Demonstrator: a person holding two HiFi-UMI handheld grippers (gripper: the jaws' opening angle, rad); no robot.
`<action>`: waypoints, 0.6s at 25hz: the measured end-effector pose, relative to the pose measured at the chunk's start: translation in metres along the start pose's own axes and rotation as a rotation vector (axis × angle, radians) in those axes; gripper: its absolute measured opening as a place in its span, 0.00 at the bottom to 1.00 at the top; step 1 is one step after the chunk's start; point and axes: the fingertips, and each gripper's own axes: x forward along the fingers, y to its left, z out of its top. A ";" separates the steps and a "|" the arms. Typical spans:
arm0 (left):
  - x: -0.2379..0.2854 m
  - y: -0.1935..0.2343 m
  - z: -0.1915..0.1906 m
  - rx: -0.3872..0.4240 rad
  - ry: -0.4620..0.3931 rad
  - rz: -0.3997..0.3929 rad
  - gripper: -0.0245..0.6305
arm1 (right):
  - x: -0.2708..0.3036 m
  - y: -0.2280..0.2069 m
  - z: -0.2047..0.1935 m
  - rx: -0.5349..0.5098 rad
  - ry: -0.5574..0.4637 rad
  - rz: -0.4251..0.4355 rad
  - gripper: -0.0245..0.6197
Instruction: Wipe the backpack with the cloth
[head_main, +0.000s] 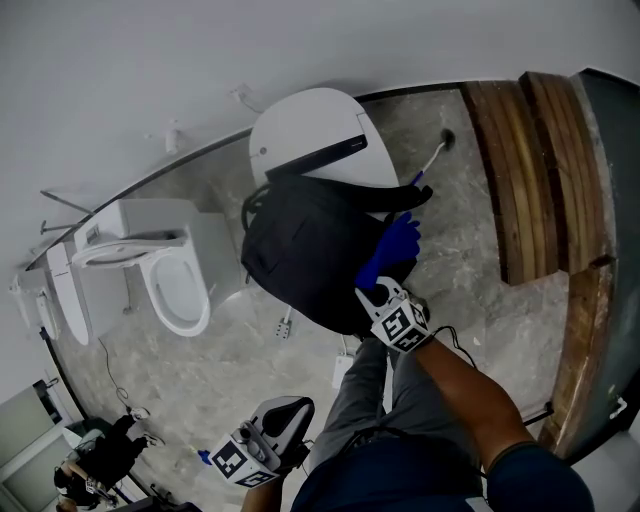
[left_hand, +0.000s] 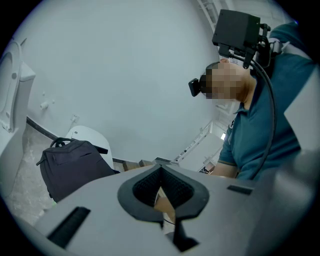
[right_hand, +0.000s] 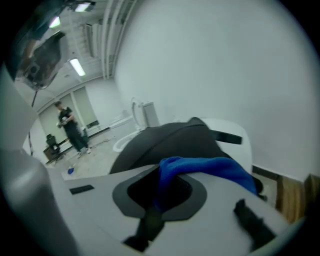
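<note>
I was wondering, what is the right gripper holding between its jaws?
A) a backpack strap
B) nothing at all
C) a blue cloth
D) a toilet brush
C: the right gripper view shows the right gripper with its jaws closed on the blue cloth, which the head view shows lying against the dark backpack.

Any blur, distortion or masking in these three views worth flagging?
Head view: strong fisheye curving toward the edges, backpack sharp. Left gripper view: dark round vignette, mosaic patch over the face of the person. Right gripper view: soft overall, cloth and backpack edges smeared.
</note>
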 end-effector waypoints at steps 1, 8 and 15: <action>0.002 0.000 0.000 0.001 0.004 -0.001 0.04 | 0.010 0.028 0.009 -0.058 -0.009 0.064 0.07; 0.007 -0.002 0.001 0.005 0.008 -0.008 0.04 | 0.063 0.052 0.079 -0.173 -0.081 0.169 0.07; 0.002 0.000 0.004 -0.006 -0.018 -0.002 0.04 | 0.023 -0.098 0.040 0.223 -0.031 -0.058 0.07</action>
